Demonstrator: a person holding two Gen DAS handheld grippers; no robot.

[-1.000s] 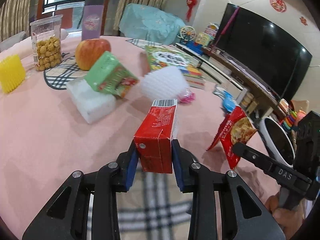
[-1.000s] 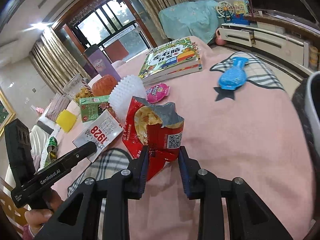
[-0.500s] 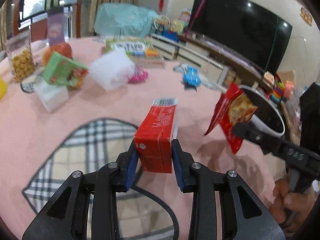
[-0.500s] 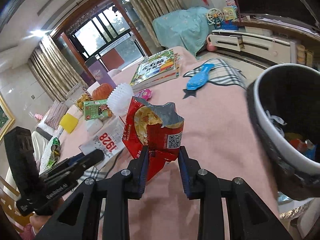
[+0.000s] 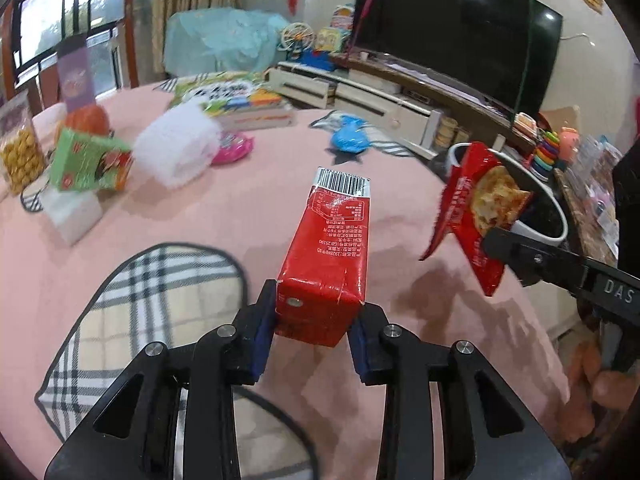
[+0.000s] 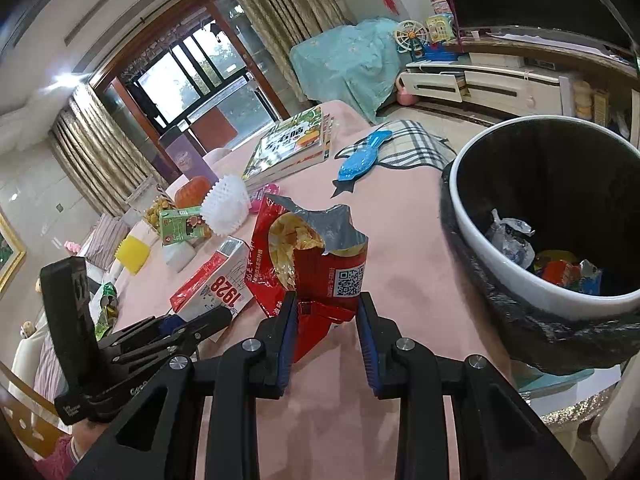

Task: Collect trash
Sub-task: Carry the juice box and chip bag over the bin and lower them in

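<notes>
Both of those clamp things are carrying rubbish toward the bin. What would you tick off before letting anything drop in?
1. Left hand-held gripper clamped on the red carton: ok.
2. Right hand-held gripper clamped on the torn snack bag: ok.
3. Snack bag over the bin opening: not ok, it hangs above the pink tablecloth, short of the rim.
4. Carton over the bin: not ok, it is above the table too.
5. Room in the bin: ok, only a few wrappers at the bottom.
6. Crumbs left in the bag: cannot tell.
</notes>
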